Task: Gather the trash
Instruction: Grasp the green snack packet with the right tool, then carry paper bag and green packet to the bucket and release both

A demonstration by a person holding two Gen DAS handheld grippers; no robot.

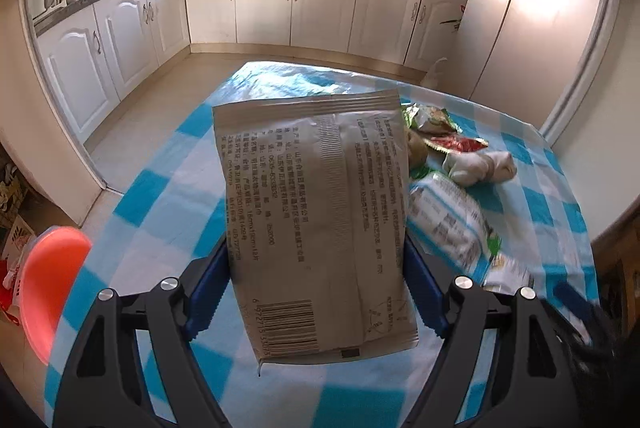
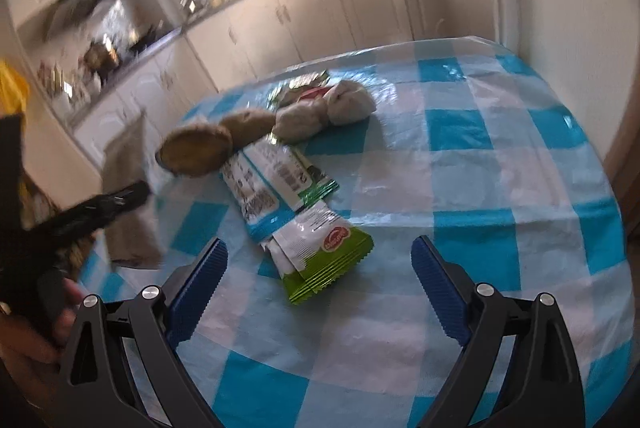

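A beige flat packet [image 1: 316, 187] with printed text and a barcode stands upright between the blue pads [image 1: 208, 292] of my left gripper [image 1: 316, 248], which is shut on its two side edges above the checked tablecloth [image 1: 160, 195]. In the right wrist view the same packet [image 2: 128, 187] hangs at the left, blurred. My right gripper [image 2: 320, 248] is open over the table, nothing between its fingers. Just ahead of it lies a green-and-white wrapper [image 2: 324, 252]. Behind that are a white-and-blue wrapper [image 2: 272, 183], two brown round lumps [image 2: 196, 149] and crumpled tissue balls [image 2: 350, 101].
A pink-orange plastic basin [image 1: 48, 288] sits low beyond the table's left edge. White kitchen cabinets [image 1: 260, 3] line the far walls, and a tall fridge [image 1: 540, 7] stands at the right. A hand [image 2: 40, 328] shows at the lower left of the right wrist view.
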